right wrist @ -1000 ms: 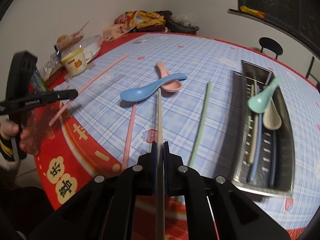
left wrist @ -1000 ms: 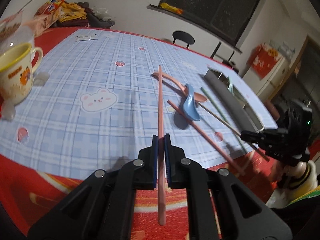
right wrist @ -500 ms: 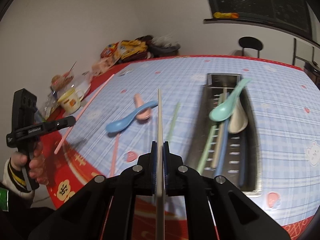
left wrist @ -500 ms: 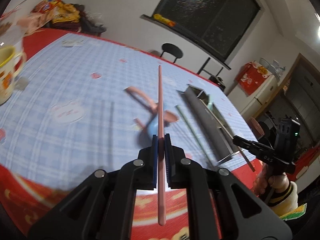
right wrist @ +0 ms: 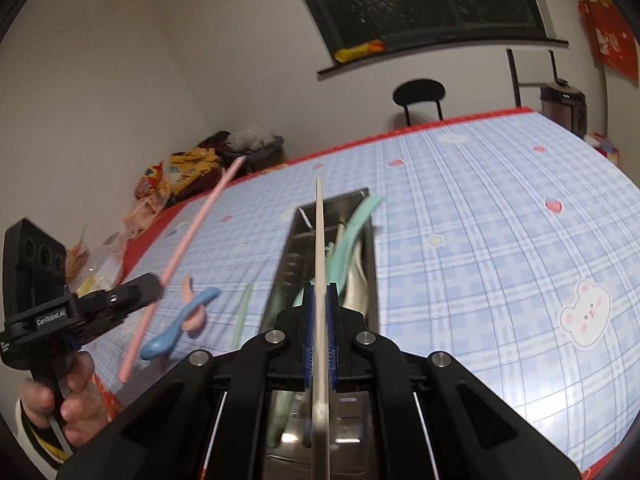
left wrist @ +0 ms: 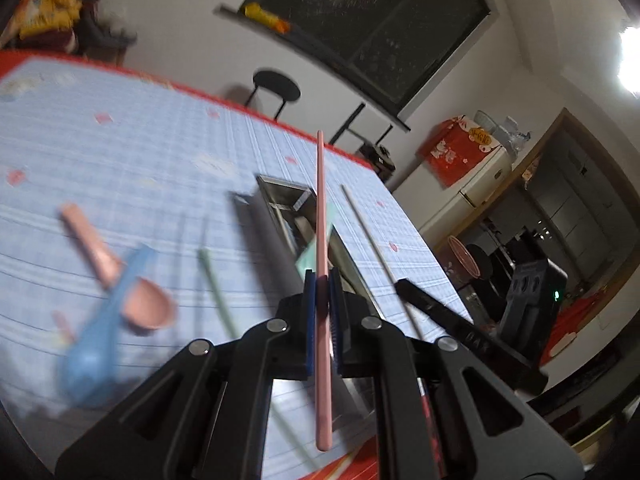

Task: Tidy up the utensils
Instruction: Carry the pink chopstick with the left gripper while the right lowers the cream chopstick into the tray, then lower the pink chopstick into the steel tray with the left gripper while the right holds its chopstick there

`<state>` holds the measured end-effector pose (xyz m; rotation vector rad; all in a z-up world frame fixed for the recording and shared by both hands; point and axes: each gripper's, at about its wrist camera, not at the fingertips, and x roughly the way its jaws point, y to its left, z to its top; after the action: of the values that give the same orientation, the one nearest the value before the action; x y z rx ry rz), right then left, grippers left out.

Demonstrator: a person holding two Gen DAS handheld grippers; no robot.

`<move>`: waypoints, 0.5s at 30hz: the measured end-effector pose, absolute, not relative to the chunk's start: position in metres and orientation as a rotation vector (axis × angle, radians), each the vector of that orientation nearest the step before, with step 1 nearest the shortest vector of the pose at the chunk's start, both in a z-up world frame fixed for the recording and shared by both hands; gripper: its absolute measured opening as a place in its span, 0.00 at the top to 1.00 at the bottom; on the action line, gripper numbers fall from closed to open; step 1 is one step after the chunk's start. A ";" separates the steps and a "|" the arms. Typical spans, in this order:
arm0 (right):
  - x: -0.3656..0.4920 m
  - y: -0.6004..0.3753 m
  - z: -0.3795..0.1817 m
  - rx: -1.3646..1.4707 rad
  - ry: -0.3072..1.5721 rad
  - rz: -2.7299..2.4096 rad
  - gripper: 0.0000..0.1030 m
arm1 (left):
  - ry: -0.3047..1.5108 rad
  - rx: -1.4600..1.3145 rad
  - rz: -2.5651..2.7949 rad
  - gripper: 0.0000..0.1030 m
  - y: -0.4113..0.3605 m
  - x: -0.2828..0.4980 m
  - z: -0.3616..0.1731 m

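the left gripper [left wrist: 321,280] is clamped tight on 1 pink chopstick [left wrist: 322,216], held in the air beside the metal tray [right wrist: 362,276]. the right gripper [right wrist: 320,292] is pinched shut on 1 cream chopstick [right wrist: 319,240] that points along the tray, above the mint spoon [right wrist: 352,232] lying in it. a blue spoon [right wrist: 176,330], a pink spoon [left wrist: 120,276] and a green chopstick [right wrist: 242,316] lie on the checked tablecloth [right wrist: 480,220] left of the tray.

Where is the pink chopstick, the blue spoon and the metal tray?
pink chopstick [left wrist: 321,216]: left wrist view, upper shaft.
blue spoon [right wrist: 159,345]: right wrist view, bowl.
metal tray [right wrist: 373,280]: right wrist view, right wall.
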<state>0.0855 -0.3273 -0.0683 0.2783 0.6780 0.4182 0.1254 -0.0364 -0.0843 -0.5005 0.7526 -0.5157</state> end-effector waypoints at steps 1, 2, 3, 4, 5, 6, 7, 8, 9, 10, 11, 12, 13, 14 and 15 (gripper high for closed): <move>0.087 -0.328 -0.071 0.270 0.688 0.407 0.94 | 0.772 -0.512 -0.517 0.90 -0.042 0.131 -0.088; 0.089 -0.329 -0.072 0.265 0.693 0.397 0.94 | 0.797 -0.522 -0.514 0.90 -0.050 0.137 -0.094; 0.090 -0.332 -0.073 0.260 0.695 0.385 0.94 | 0.815 -0.524 -0.507 0.90 -0.056 0.141 -0.098; 0.091 -0.335 -0.074 0.257 0.695 0.372 0.94 | 0.826 -0.525 -0.501 0.90 -0.060 0.144 -0.101; 0.092 -0.338 -0.074 0.251 0.697 0.361 0.94 | 0.839 -0.532 -0.496 0.90 -0.064 0.147 -0.104; 0.095 -0.340 -0.075 0.243 0.703 0.348 0.94 | 0.846 -0.537 -0.491 0.90 -0.066 0.150 -0.107; 0.094 -0.343 -0.076 0.240 0.708 0.341 0.94 | 0.849 -0.539 -0.488 0.90 -0.067 0.152 -0.108; 0.097 -0.345 -0.077 0.241 0.717 0.336 0.94 | 0.852 -0.539 -0.486 0.90 -0.068 0.153 -0.109; 0.099 -0.346 -0.078 0.242 0.723 0.334 0.94 | 0.853 -0.536 -0.484 0.90 -0.070 0.154 -0.109; 0.102 -0.346 -0.079 0.241 0.734 0.332 0.94 | 0.853 -0.537 -0.484 0.90 -0.069 0.154 -0.110; 0.104 -0.346 -0.080 0.239 0.740 0.326 0.94 | 0.853 -0.537 -0.484 0.90 -0.070 0.154 -0.111; 0.108 -0.346 -0.082 0.240 0.749 0.320 0.94 | 0.854 -0.537 -0.483 0.90 -0.071 0.154 -0.112; 0.109 -0.345 -0.082 0.244 0.755 0.318 0.94 | 0.857 -0.536 -0.479 0.90 -0.071 0.155 -0.112; 0.112 -0.346 -0.083 0.249 0.762 0.313 0.94 | 0.860 -0.537 -0.476 0.90 -0.070 0.154 -0.113; 0.115 -0.346 -0.084 0.253 0.768 0.307 0.94 | 0.863 -0.541 -0.474 0.90 -0.069 0.154 -0.115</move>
<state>0.1154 -0.3461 -0.0845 0.2531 0.7681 0.3073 0.1542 -0.0692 -0.1145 -0.5415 0.8625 -0.4744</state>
